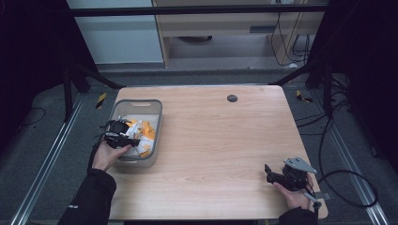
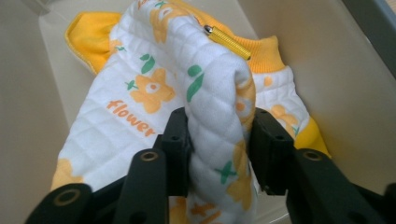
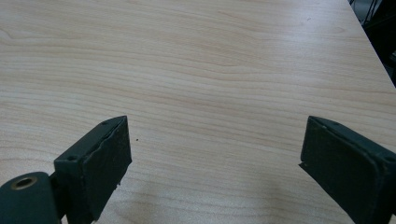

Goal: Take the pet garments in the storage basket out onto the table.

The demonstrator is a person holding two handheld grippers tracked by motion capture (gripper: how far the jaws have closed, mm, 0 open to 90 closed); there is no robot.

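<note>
In the bin (image 1: 159,123), the left gripper (image 2: 219,140) clenches a fold of quilted garment (image 2: 154,93), best lifted straight up, clear of the bin's walls, while the right gripper (image 3: 215,158) waits released

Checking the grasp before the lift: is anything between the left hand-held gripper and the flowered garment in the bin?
Nothing visible. The left hand-held gripper has a fold of the quilted flower-print garment directly between its jaws, pads pressing the cloth, inside the grey bin.

Quilted cloth garment (image 2: 154,88); smooth plastic bin (image 1: 123,108); matt wood table (image 1: 220,136).
</note>
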